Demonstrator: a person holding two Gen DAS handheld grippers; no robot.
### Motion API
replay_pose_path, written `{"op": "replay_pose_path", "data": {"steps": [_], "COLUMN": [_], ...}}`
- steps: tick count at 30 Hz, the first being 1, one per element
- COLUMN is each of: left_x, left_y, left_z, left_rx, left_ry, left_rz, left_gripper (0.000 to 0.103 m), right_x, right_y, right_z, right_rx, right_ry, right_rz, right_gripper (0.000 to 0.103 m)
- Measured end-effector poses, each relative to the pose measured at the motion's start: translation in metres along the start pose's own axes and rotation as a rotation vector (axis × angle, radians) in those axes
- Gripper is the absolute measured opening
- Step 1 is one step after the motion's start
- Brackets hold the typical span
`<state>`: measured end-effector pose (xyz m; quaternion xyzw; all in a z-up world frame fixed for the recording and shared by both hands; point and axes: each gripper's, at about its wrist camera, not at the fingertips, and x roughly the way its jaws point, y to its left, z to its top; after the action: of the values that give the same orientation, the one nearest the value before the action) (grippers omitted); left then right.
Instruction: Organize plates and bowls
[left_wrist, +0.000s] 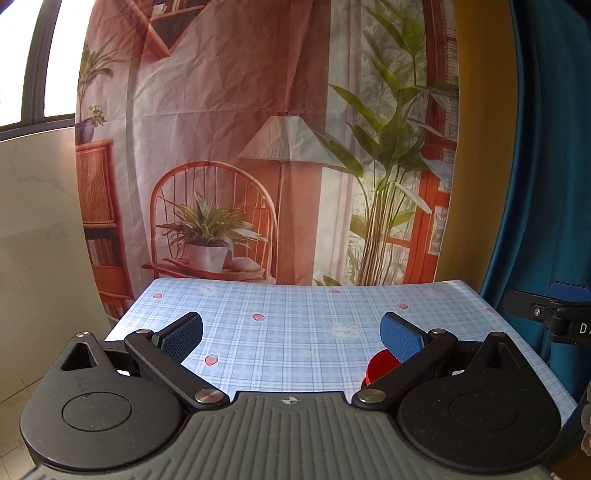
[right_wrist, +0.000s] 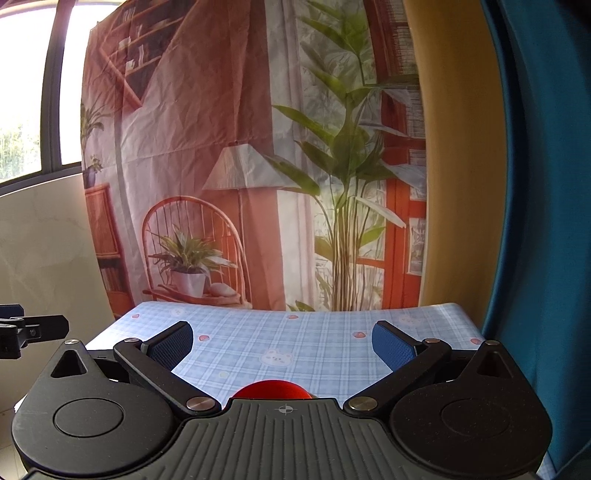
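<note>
Near the table's (right_wrist: 332, 354) front edge, a red dish (right_wrist: 272, 389) sits mostly hidden under the right gripper (right_wrist: 282, 347). Both it and the left gripper (left_wrist: 291, 334) are spread, empty. Risk: a blind descent could knock the dish off the edge.

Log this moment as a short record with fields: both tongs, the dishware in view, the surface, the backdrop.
left tongs: open, empty, above the table
right tongs: open, empty, above the table
dishware: one red dish, only partly visible at the near edge, behind the tongs' bodies; plate or bowl cannot be told
surface: table under a blue plaid cloth with strawberry and bear prints
backdrop: printed room-scene tapestry; teal curtain at right
</note>
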<state>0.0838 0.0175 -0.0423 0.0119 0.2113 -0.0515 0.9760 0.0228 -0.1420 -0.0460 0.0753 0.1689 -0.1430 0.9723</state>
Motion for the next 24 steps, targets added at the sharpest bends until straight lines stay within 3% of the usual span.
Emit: {"op": "replay_pose_path", "data": {"steps": [24], "left_x": [-0.014], "left_y": [0.004], "left_z": [0.003], "left_rx": [0.005], "left_ry": [-0.006], "left_rz": [0.041], "left_gripper": [0.103], "right_x": [-0.015], "right_y": [-0.005], "right_z": [0.005], "right_rx": [0.03], "right_ry": [-0.012], "right_rz": [-0.014], "right_gripper": [0.103]}}
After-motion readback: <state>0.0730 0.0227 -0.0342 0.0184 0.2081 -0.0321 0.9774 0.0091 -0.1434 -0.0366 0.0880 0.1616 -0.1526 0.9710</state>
